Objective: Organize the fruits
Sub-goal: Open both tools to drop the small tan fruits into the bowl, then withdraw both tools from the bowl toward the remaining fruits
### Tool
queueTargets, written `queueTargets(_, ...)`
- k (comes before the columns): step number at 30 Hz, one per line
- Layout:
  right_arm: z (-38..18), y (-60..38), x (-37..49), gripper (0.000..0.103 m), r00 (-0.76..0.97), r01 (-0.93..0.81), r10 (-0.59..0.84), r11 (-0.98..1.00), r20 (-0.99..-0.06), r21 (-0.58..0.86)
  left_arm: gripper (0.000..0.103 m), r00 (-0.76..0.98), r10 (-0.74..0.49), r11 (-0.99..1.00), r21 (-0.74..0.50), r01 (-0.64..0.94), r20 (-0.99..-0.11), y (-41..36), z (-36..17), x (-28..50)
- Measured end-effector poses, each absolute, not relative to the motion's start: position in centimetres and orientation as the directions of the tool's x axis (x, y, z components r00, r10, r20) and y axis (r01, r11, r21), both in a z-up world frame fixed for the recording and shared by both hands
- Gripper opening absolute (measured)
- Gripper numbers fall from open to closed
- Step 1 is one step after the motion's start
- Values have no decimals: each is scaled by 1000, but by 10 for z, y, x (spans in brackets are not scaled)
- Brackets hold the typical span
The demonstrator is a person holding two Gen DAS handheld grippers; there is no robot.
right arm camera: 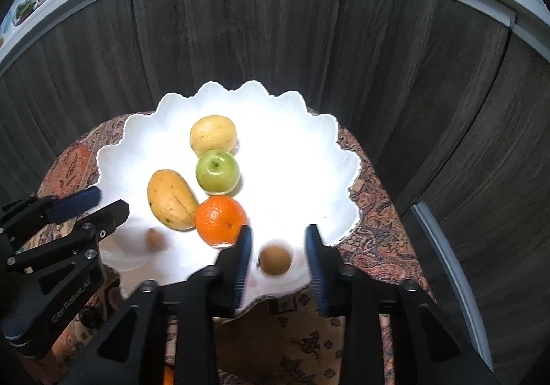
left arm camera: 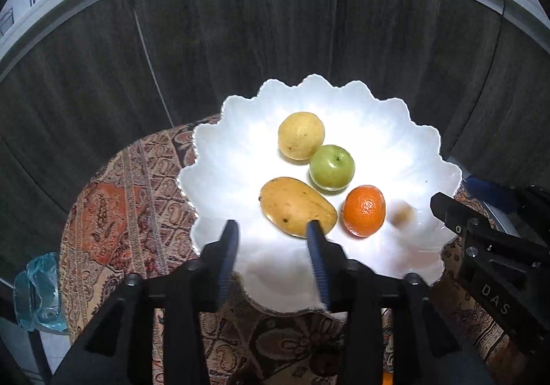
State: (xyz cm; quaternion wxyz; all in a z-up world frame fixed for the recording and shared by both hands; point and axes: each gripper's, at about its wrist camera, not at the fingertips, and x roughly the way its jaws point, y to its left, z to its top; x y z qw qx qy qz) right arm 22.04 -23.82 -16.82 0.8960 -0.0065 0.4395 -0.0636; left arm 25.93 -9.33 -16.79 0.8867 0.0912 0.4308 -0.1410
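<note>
Between the parted fingers of the right gripper (right arm camera: pixel 278 230) a small brown kiwi (right arm camera: pixel 275 260) lies blurred on the white scalloped bowl (right arm camera: pixel 292 158), untouched by either pad. Left gripper (left arm camera: pixel 273 225) stands apart too, empty, above the bowl's near rim beside the mango (left arm camera: pixel 297 205). Orange (right arm camera: pixel 220 221), green apple (right arm camera: pixel 217 171) and lemon (right arm camera: pixel 213 135) cluster mid-bowl, on the patterned bench (right arm camera: pixel 378 223).
</note>
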Motion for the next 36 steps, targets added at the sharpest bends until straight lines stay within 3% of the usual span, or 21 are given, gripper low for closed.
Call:
queueTargets(4,-163,-241,217,63,613,141,-160,986,-774,-92,65,613,-136,949,75,306,-778,-90,-161,256)
queueTargets(9,-155,-242,210,71,621,167,-195,979,-759,-115,82,633,-109,955,97,282,-766,-87,-153,247)
queueTargets(18,-133,-240,186,72,645,185,-201,977,-737,-105,88,656,-123,961,75,265,-745,-79,-130,224)
queueTargets(36,-99,-225,137,72,682,182,-205,977,-702,-108,88,677,-143,962,59,267,-722,-65,-101,173)
